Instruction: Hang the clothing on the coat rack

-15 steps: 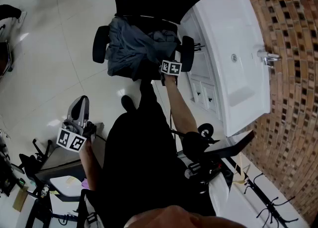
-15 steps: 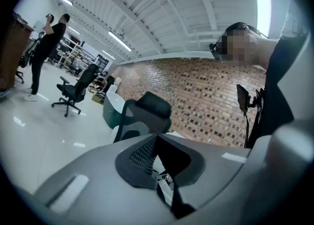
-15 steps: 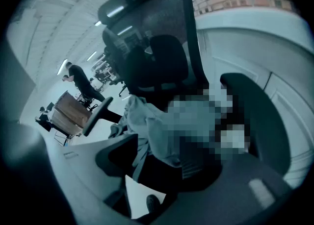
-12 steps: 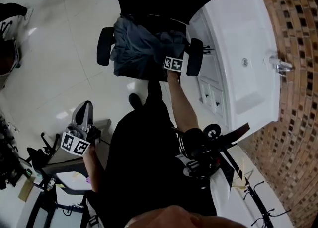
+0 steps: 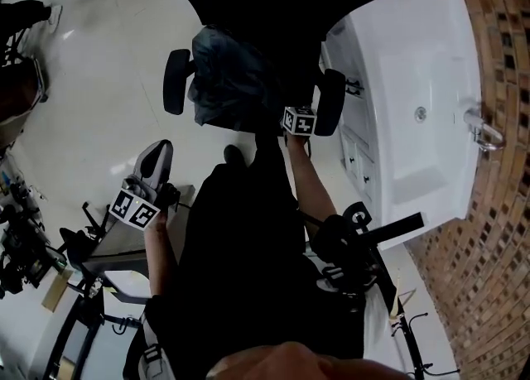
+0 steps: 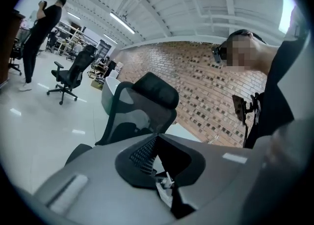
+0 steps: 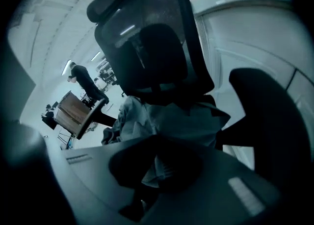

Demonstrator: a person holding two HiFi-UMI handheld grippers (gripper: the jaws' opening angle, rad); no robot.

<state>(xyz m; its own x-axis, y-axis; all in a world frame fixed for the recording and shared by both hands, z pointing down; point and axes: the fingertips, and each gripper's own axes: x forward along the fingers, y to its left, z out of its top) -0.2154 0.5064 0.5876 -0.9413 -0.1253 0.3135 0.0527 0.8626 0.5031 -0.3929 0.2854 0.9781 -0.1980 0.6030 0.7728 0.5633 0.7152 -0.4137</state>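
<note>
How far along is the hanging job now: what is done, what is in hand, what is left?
Done: nothing is hung yet. In hand: the right gripper seems closed on an edge of the grey clothing, which lies on the chair. The left gripper is shut and empty. Left: lift the clothing and hang it.

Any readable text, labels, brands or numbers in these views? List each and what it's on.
No words or numbers can be read in any view.
Left marker cube: black-and-white square patterns only, no lettering.
Right marker cube: the same, patterns only.
White marks on the black gear at the person's right side: too blurred to read.
</note>
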